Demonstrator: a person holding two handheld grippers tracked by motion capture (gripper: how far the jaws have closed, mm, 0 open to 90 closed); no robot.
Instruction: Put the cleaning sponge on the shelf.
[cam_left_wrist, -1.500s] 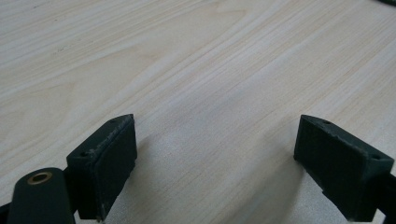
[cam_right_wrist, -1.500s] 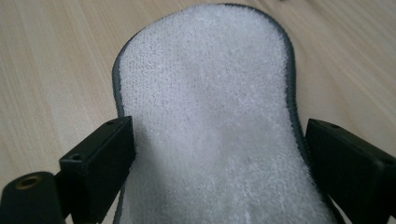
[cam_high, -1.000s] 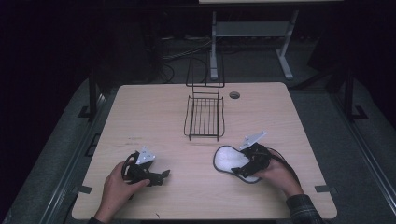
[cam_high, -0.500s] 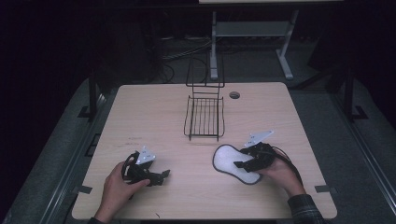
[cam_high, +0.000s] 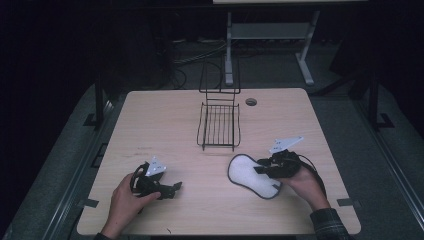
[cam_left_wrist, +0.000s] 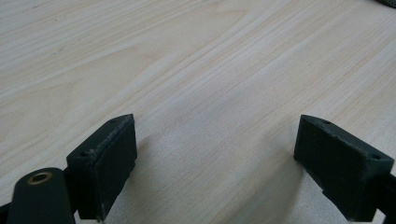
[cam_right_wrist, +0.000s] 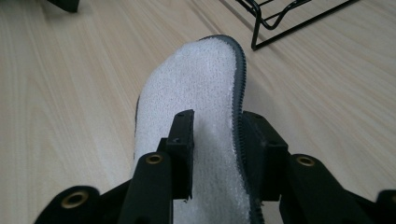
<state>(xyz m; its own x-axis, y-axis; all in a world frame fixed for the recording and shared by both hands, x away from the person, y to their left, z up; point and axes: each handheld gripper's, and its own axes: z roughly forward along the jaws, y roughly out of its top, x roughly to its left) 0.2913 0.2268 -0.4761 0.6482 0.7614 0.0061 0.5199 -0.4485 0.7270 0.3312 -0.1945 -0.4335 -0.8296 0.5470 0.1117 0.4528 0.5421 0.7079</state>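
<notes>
The right gripper has its jaws closed on the edge of a white pad with a dark rim, and they have just been closing on it. The pad lies near the front edge of the table, toward the right front corner, just in front of the black wire rack. The grip takes only one end, so the soft pad may bend, hang down and slip out when lifted. It could also catch on the rack wires. The left gripper rests near the left front corner, jaws wide apart and holding nothing.
</notes>
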